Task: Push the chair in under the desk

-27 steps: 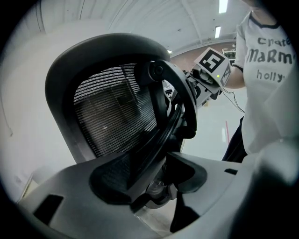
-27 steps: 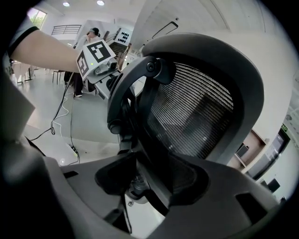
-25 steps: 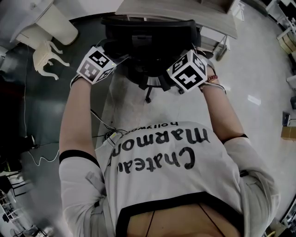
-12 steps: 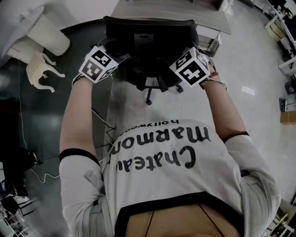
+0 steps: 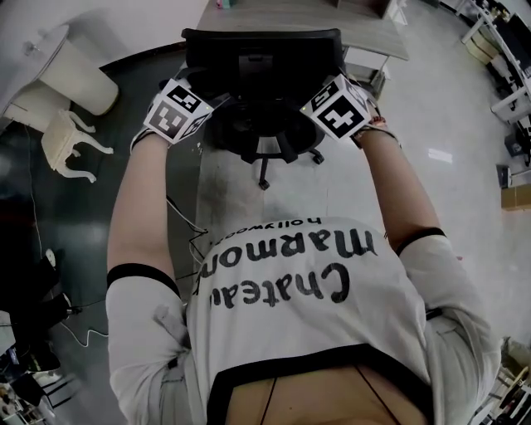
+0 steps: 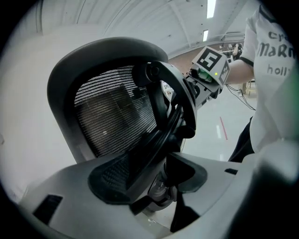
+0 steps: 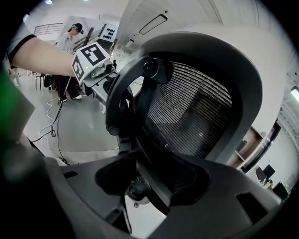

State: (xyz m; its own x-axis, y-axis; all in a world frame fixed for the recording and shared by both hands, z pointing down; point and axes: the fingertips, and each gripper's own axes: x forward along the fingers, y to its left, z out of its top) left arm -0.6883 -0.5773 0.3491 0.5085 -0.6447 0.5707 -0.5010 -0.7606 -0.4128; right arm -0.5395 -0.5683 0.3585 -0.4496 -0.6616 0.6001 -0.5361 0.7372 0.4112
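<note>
Left gripper [image 6: 164,186] & right gripper [image 7: 135,186] each pinch the backrest rim of the black mesh-back office chair [image 5: 262,62]. Uneven push could swivel it against the far light wooden desk [image 5: 315,18].

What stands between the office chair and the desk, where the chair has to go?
Nothing visible does. In the head view the backrest of the office chair meets the near edge of the desk. The chair itself hides the space beneath the desk.
</note>
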